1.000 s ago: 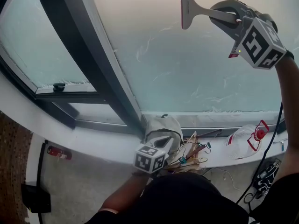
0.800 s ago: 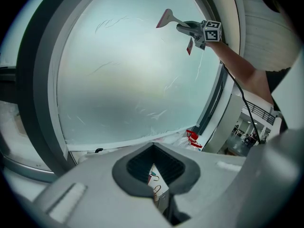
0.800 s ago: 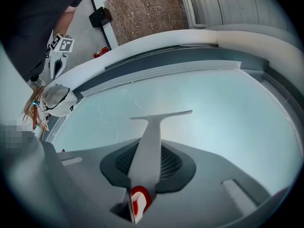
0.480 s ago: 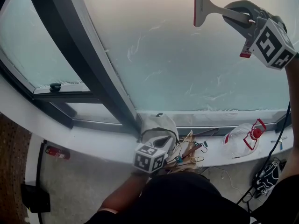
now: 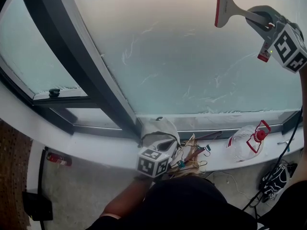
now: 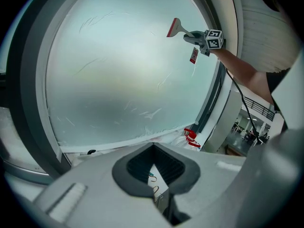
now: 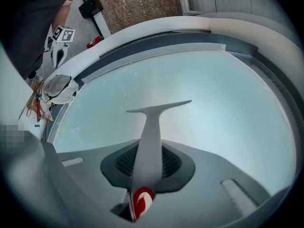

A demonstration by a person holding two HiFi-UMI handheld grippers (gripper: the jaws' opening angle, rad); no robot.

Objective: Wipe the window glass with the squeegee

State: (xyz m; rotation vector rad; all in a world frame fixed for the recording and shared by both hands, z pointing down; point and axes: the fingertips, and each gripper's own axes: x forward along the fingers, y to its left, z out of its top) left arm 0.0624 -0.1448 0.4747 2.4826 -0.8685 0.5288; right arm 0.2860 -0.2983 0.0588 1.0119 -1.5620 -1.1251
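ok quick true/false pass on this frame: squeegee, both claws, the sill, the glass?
1. The right claw is shut on the squeegee handle. True.
2. The squeegee blade is down by the sill. False: it is high up, at the upper right of the window glass.
3. The left claw grips a cloth. False: its jaws stand slightly apart with nothing between them, low by the sill.
4. A clear bottle with a red cap sits on the sill. True.
5. The glass is free of streaks. False: white streaks and smears show across the pane.
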